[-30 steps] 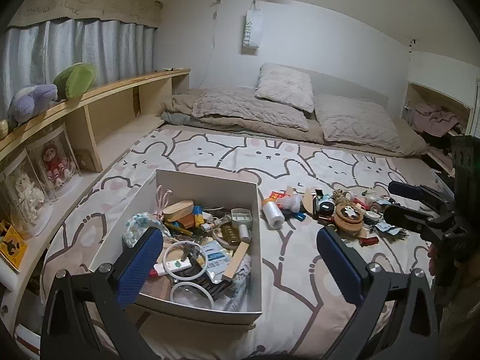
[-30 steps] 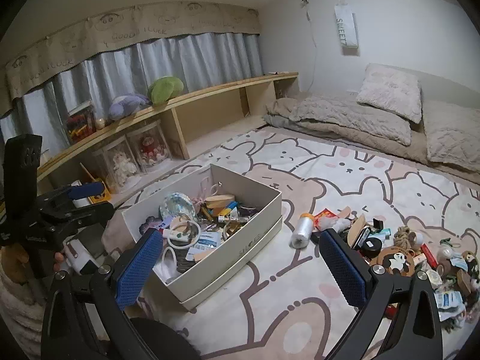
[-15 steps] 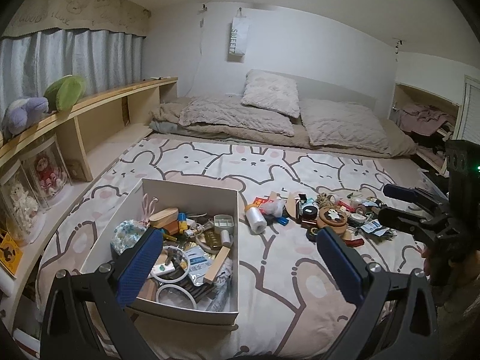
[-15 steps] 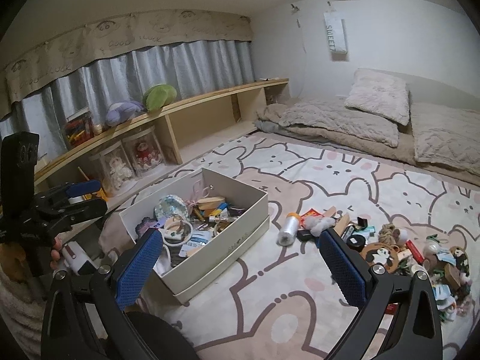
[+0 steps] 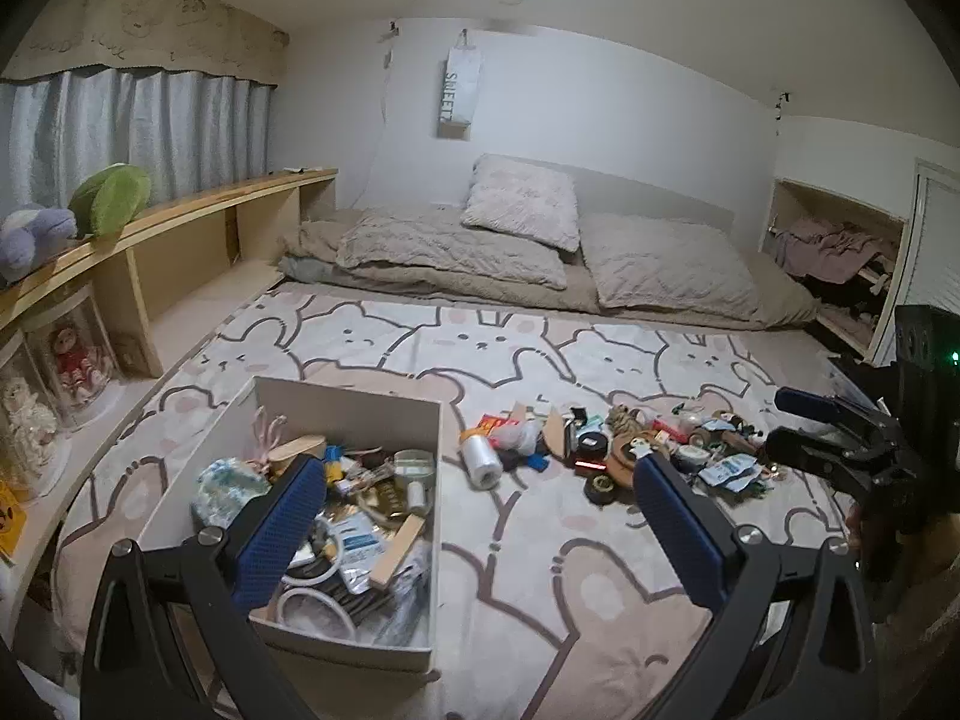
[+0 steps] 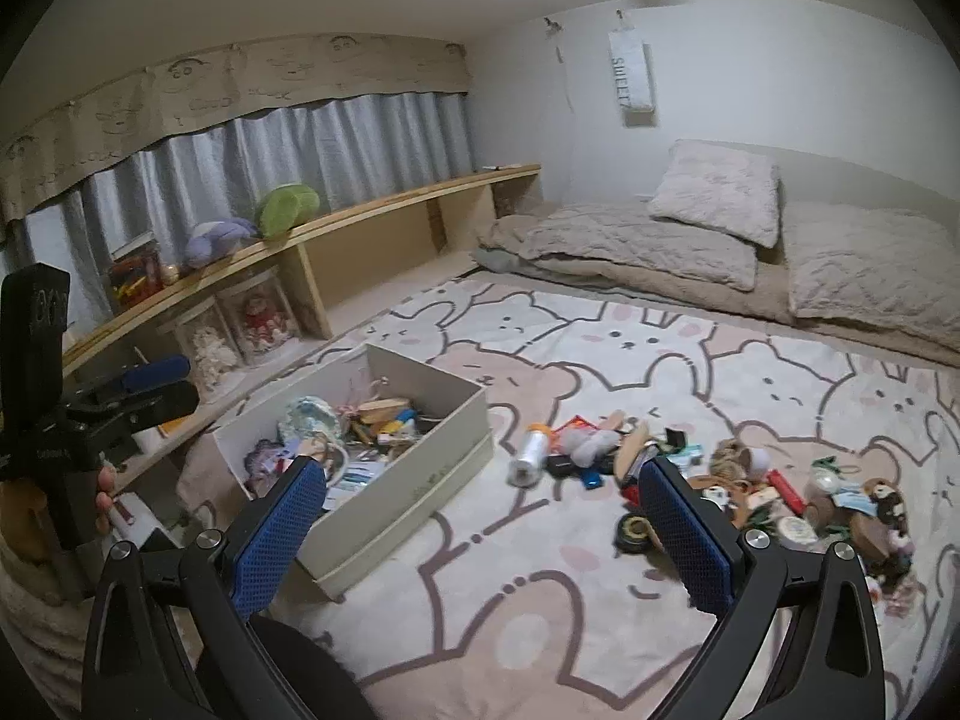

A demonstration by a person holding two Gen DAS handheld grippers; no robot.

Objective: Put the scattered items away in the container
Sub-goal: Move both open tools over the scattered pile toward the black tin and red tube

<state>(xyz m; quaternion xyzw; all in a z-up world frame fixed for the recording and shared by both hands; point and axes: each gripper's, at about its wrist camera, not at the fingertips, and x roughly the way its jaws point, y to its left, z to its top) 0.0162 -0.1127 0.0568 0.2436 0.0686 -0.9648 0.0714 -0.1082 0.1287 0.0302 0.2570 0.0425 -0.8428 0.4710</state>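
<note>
Left gripper (image 5: 480, 531), right gripper (image 6: 483, 531): both spread apart, empty. Box (image 5: 351, 405) part-filled; scattered items (image 5: 630, 450) on blanket (image 5: 540, 540) beside it.

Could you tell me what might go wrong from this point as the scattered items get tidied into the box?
The box is already heaped, so added pieces may slide over its low wall. The clear plastic roll lies on its side on the soft blanket and could roll away when nudged. The pile is tangled; the open right gripper may snag several items.
</note>
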